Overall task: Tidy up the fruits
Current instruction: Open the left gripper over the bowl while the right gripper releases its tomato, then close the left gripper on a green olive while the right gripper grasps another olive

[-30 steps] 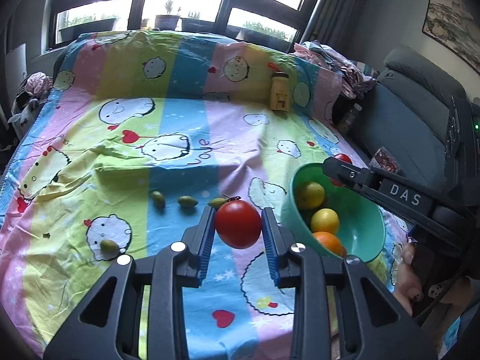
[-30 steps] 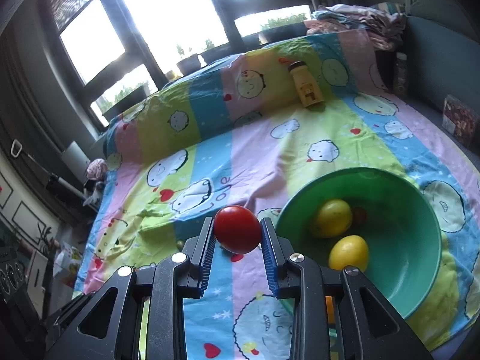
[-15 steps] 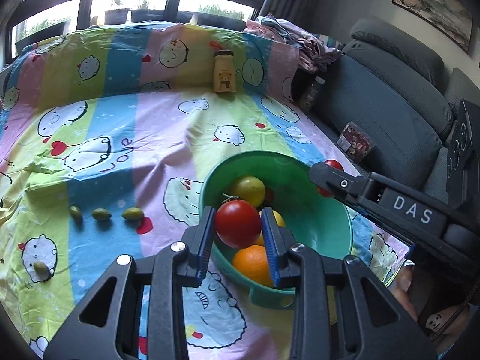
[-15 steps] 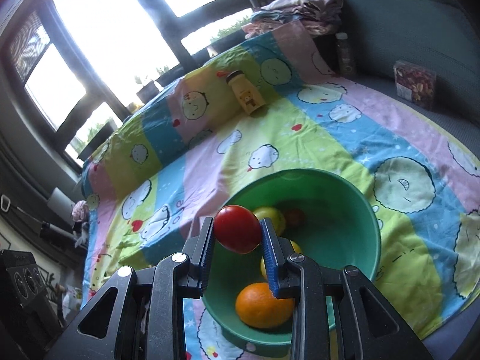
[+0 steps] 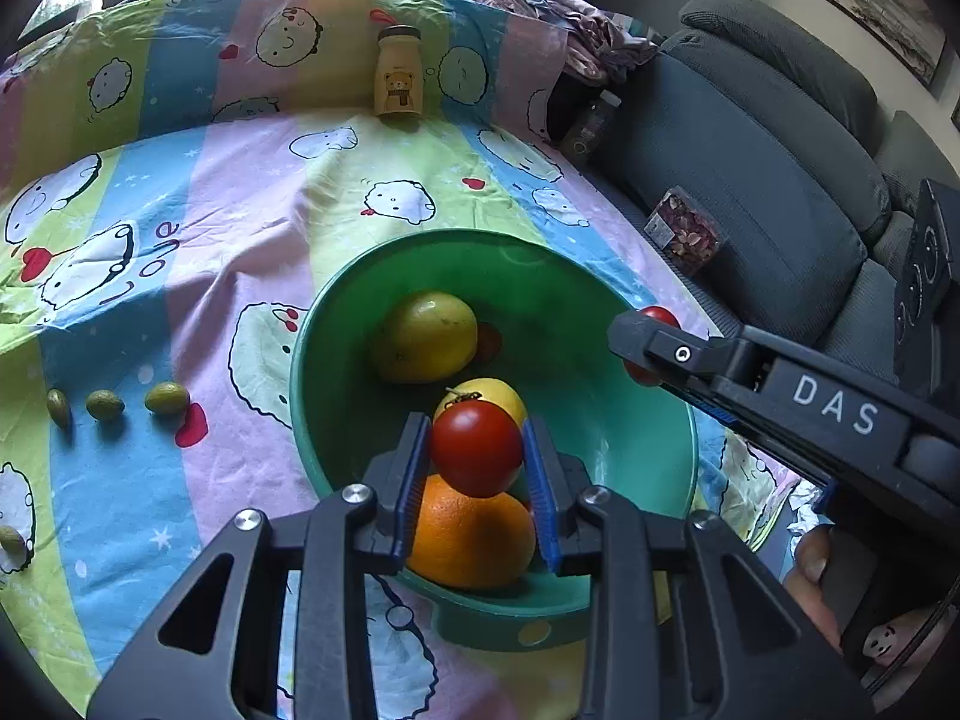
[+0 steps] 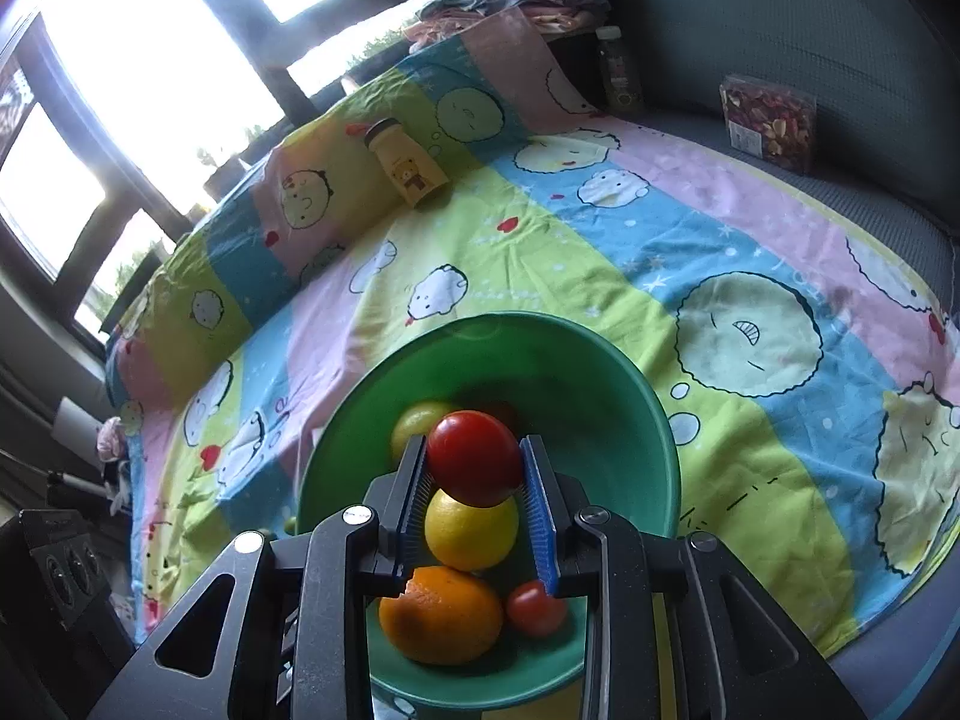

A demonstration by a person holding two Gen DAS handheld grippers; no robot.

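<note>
Left wrist, claw (image 5: 477, 459) gripping tomato (image 5: 476, 449), over bowl (image 5: 606, 300)

Bright windows (image 6: 150, 60) glare at ten o'clock; a grey sofa (image 5: 780, 180) sits at two o'clock beside the striped cartoon sheet (image 5: 180, 192).

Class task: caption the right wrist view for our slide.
Right gripper holds a tomato above a green bowl of fruit.

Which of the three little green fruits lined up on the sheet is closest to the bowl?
The rightmost green fruit, beside the red heart print. The middle one and the left one lie farther from the green bowl.
</note>
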